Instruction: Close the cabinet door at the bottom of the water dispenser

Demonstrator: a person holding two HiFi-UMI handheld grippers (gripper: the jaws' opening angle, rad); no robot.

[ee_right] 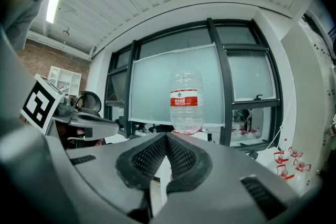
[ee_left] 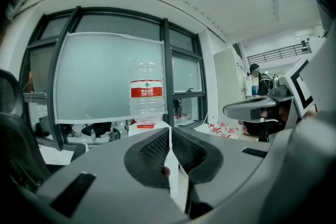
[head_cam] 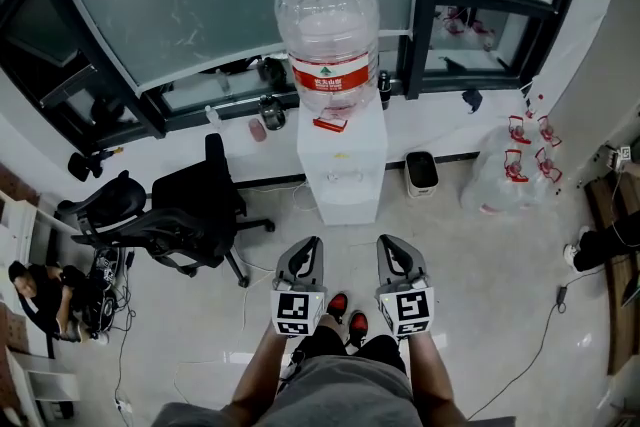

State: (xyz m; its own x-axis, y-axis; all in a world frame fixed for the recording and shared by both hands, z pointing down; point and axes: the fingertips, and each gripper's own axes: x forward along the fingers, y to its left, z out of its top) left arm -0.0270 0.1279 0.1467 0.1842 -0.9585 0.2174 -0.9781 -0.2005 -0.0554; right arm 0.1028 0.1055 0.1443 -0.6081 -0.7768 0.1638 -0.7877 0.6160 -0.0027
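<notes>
Fingers (ee_left: 152,152) on the left gripper (head_cam: 312,245) and right gripper (head_cam: 386,243) are shut, empty. Dispenser (head_cam: 342,165) stands far; door unseen, so look low.

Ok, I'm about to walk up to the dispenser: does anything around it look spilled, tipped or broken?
Nothing stands out. The bottle sits upright on the water dispenser, and the bin beside it stands upright; no puddle shows.

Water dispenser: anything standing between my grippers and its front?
Nothing visible: bare floor lies between the left gripper, the right gripper and the water dispenser. The office chair stands left of that path, the black bin right.
</notes>
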